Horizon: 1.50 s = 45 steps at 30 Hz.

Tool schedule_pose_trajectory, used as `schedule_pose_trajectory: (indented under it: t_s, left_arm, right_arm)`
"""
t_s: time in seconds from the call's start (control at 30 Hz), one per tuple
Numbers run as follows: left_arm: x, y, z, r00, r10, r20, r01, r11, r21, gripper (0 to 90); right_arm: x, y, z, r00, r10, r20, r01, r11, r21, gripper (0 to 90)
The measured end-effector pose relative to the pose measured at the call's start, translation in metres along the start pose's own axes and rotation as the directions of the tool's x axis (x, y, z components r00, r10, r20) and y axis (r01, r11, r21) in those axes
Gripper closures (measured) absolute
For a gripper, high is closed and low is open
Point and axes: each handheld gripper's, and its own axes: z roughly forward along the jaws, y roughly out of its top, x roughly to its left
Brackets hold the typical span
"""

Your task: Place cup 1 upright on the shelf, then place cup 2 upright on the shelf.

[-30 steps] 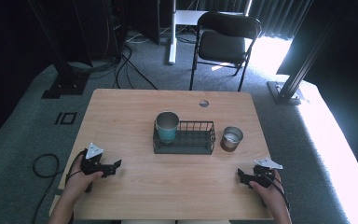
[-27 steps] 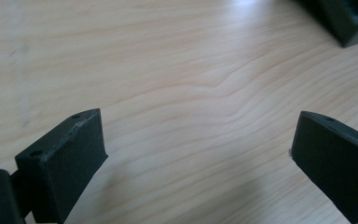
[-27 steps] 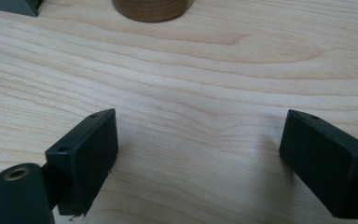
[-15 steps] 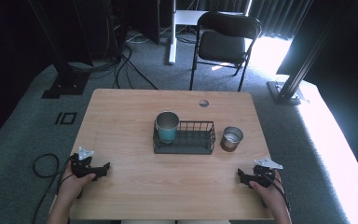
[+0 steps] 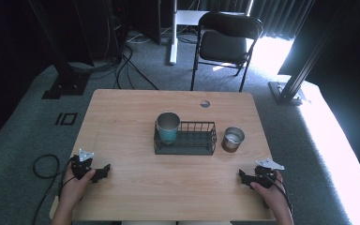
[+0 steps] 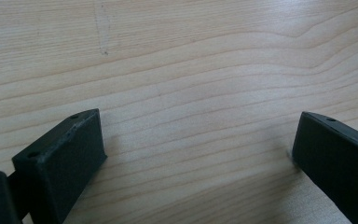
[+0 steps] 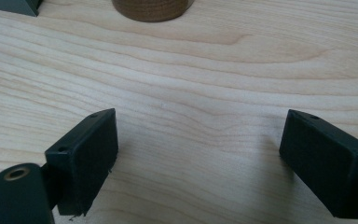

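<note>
On woodgrain table (image 5: 136, 187), blocky black grippers (image 5: 104, 169)

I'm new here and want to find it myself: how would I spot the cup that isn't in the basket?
Start at the wooden table and find the black wire basket near its middle. A teal cup stands inside the basket's left end; the one you want is the brown cup standing on bare wood just off the basket's right end. It is shorter, brown rather than teal, and outside the wires.

Pale matt wood-grain table (image 5: 136, 122), black wire basket (image 5: 194, 140), shiny metal cups (image 5: 168, 123), matt black plastic jaws
</note>
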Motion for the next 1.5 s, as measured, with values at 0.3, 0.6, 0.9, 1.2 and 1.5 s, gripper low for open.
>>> schedule_pose_trajectory:
  t_s: [0.3, 0.6, 0.9, 1.2, 1.5]
  left_arm:
    - [0.000, 0.000, 0.000, 1.0000, 0.000, 0.000, 0.000, 1.0000, -0.001, 2.9]
    - [-0.001, 0.000, 0.000, 1.0000, -0.005, -0.006, 0.005, 1.0000, 0.000, 2.9]
    - [-0.001, 0.000, 0.000, 1.0000, -0.005, -0.006, 0.005, 1.0000, 0.000, 2.9]
    - [-0.002, 0.000, 0.000, 1.0000, -0.007, -0.006, 0.007, 1.0000, -0.001, 2.9]
    - [-0.002, 0.000, 0.000, 1.0000, -0.006, -0.006, 0.006, 1.0000, -0.001, 2.9]
  right_arm:
    - [0.000, 0.000, 0.000, 1.0000, -0.001, -0.001, 0.001, 1.000, 0.000, 11.0]
    - [-0.001, 0.000, 0.000, 0.9999, -0.009, -0.009, 0.009, 1.000, 0.002, 11.0]
    - [-0.002, 0.001, 0.001, 0.9996, -0.021, -0.018, 0.021, 1.000, 0.002, 11.0]
    - [-0.003, 0.005, 0.003, 0.9995, -0.032, 0.003, 0.032, 0.999, -0.024, 12.8]
    - [-0.001, 0.013, 0.009, 0.9999, -0.011, -0.010, 0.010, 0.998, -0.054, 12.6]
